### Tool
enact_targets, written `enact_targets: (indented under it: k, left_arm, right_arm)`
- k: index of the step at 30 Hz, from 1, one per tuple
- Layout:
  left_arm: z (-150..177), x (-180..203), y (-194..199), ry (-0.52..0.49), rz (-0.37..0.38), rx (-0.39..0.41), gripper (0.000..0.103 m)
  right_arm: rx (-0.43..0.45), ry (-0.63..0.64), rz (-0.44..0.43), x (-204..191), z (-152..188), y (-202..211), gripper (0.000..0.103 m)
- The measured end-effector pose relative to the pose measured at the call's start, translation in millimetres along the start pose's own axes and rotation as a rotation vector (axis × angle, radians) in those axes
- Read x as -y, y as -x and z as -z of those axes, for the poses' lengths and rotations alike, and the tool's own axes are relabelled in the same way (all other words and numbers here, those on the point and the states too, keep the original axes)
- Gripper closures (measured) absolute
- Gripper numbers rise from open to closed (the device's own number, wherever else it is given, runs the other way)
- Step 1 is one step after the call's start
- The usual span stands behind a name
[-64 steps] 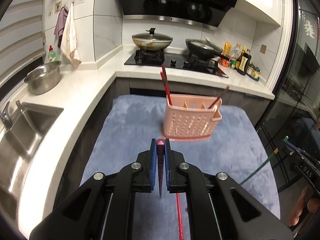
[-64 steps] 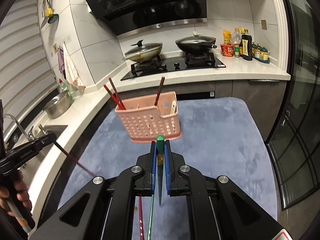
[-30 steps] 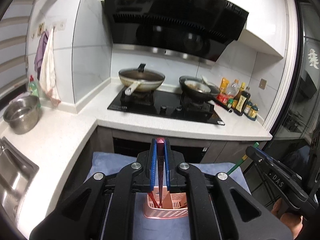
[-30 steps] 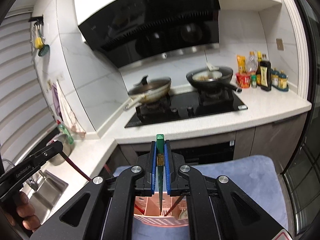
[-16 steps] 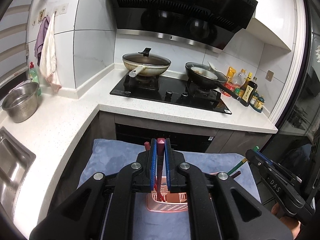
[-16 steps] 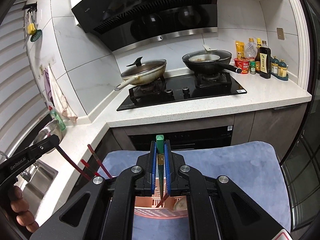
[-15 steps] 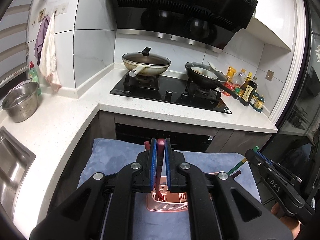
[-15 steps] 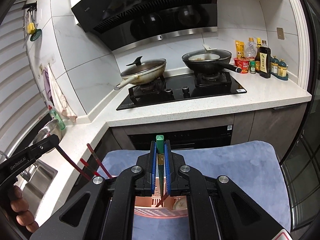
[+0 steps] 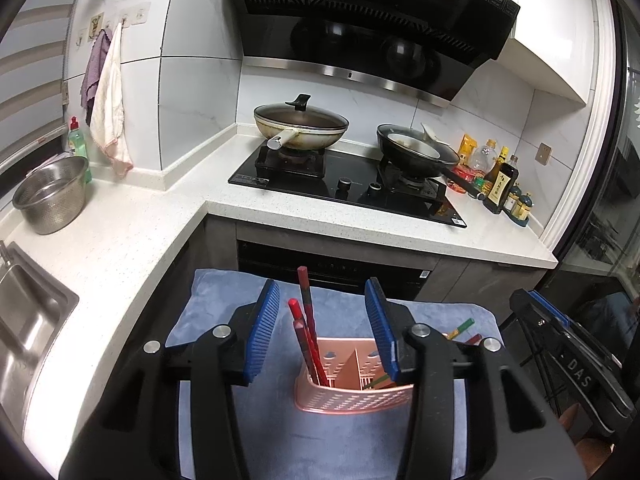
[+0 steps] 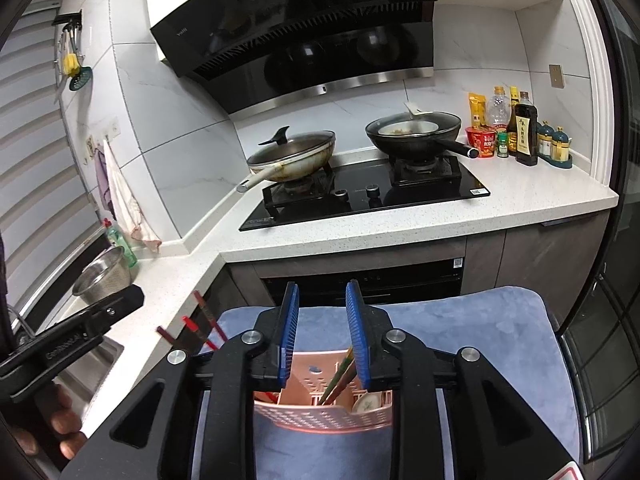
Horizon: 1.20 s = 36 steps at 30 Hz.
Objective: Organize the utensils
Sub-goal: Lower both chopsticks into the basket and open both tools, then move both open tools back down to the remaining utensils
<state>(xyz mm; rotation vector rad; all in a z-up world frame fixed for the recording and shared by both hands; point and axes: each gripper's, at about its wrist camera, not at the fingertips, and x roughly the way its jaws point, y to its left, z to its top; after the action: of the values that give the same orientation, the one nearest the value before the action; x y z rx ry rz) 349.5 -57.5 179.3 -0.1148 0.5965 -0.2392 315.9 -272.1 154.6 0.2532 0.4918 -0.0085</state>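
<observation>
The left gripper point(image 9: 322, 328) hung above the pink basket point(image 9: 352, 398), which stood on a blue-grey cloth point(image 9: 216, 312) spread over the bench. Its jaws were opening and stood fairly wide, with the blue pads clear of everything; the red chopsticks point(image 9: 306, 332) rose between them without touching either pad, their lower ends inside the basket's left compartment. In the left wrist view the basket lay at about 6 o'clock, low in the middle, and the tip of a green chopstick point(image 9: 464, 326) showed at about 4 o'clock behind the right finger. The right gripper point(image 10: 322, 332) hung over the same basket from the other side. Its jaws were also opening, but with a narrower gap, and the pads pressed on nothing; the green chopstick and a brown one leaned in the basket's middle compartment just below the right pad. A pale spoon point(image 10: 368, 402) lay in the compartment at the right. At about 9 o'clock in the right wrist view the red chopsticks stuck up beside the left gripper, and a hand point(image 10: 60, 428) held its handle. Two pans point(image 10: 292, 156) stood on the stove at 12 o'clock, well apart from the basket.
</observation>
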Motion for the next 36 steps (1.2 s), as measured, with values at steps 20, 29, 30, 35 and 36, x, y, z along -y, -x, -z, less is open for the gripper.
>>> enact_targets:
  k: [20,29,30,35,36]
  left_arm:
    - [48.8,4.7,62.9,-0.035,-0.017,-0.002,0.060]
    - [109.8,0.4,78.1,-0.034,-0.004,-0.075,0.053]
    - [118.5,-1.4,78.5,-0.032,-0.003,-0.087,0.053]
    - [154.2,-8.9,81.1,-0.026,-0.012,-0.146,0.053]
    - [160.3,-9.5,81.8,-0.031,-0.016,-0.153,0.053]
  right_arm:
    - [-0.042,0.041,-0.009,-8.4,67.0,76.6,0.070]
    - [-0.130,0.057,0.007,-5.4,131.4,102.4,0.070]
    - [-0.144,0.061,0.011,-4.9,140.0,104.2,0.070]
    - [-0.211,0.054,0.018,1.2,178.0,113.5,0.070]
    - [-0.226,0.048,0.018,2.6,186.1,115.0,0.070]
